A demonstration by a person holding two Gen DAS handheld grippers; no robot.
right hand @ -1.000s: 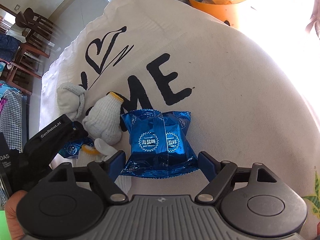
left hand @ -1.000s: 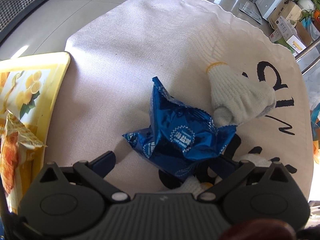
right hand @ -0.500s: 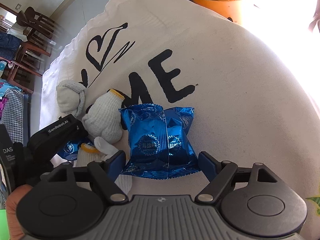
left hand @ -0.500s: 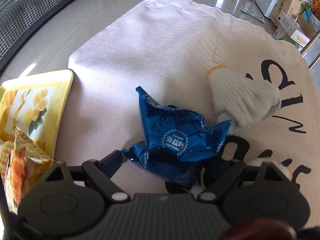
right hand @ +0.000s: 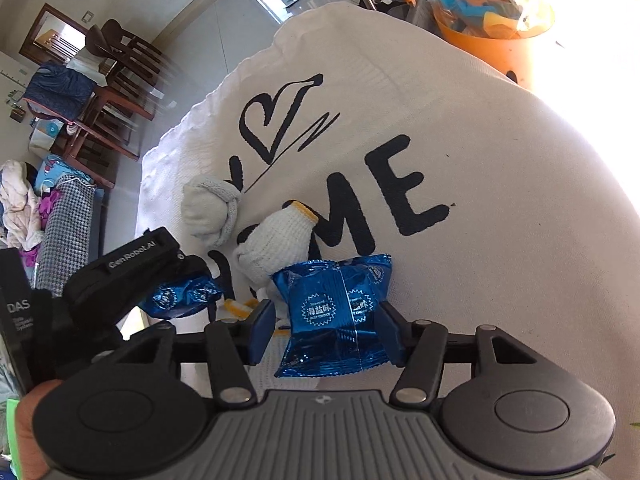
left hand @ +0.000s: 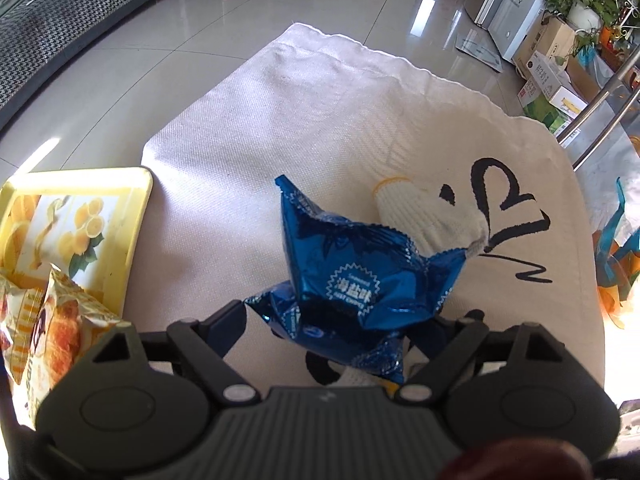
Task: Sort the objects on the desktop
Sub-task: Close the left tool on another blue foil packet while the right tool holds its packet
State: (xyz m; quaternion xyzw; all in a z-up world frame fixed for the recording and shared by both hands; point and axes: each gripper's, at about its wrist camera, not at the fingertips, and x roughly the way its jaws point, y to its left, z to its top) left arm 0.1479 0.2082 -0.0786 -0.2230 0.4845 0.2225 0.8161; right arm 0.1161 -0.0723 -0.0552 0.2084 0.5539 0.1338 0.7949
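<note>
Both my tongs have a blue snack pack each. My left gripper squeezes a crumpled blue pack and holds it up off the white cloth, with the jaws closing a bit more on it. I think I hold it high so it can go over to the yellow tray, just beside the cloth, where an orange snack bag lies already. Snacks seem to go together there.

My right gripper is closing on the other blue pack. The pack sits flat between the jaws and both blue pads look like they touch its sides. It lies near the black letters on the cloth.

Two white gloves lie rolled up close by, and I leave them alone. An orange bucket stands past the far edge
</note>
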